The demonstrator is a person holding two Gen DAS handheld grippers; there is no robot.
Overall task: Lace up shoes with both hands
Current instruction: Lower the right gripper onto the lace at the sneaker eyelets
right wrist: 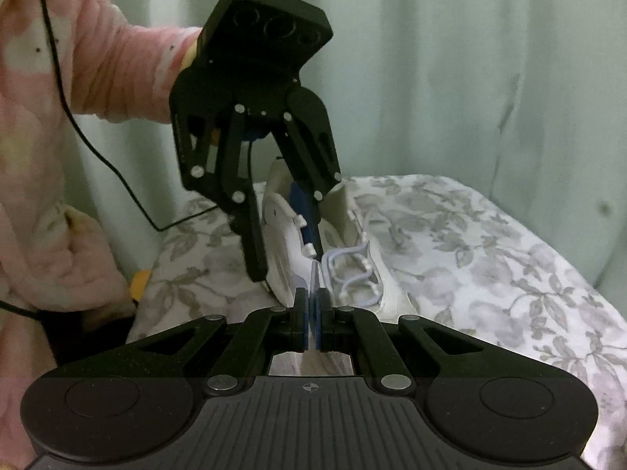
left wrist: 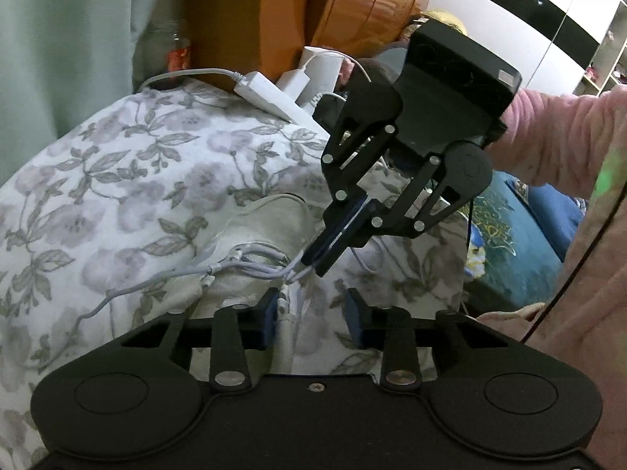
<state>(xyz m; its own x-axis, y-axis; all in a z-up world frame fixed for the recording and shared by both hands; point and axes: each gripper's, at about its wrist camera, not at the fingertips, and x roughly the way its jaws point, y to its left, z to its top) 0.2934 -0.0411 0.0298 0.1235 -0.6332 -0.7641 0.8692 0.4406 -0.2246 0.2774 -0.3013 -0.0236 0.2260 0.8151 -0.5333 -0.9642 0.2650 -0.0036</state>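
Here, shoe [right wrist: 352, 235] just beyond right tool [right wrist: 312, 323] — lace [right wrist: 345, 270] pinched, left tool [left wrist: 313, 313] above.

White shoe [right wrist: 352, 235] with pale lilac laces [right wrist: 348, 270] on grey-flowered white bedding [right wrist: 490, 243]; pink sleeve [right wrist: 117, 74].

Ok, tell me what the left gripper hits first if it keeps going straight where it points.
Most likely the lace and the white shoe just beyond the left gripper, whose jaws stand apart; the right gripper holds the lace slightly farther on. Depth is unclear.

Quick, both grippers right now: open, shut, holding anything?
Left gripper: open, jaws apart over the shoe, gripping nothing.
Right gripper: shut on the lace.
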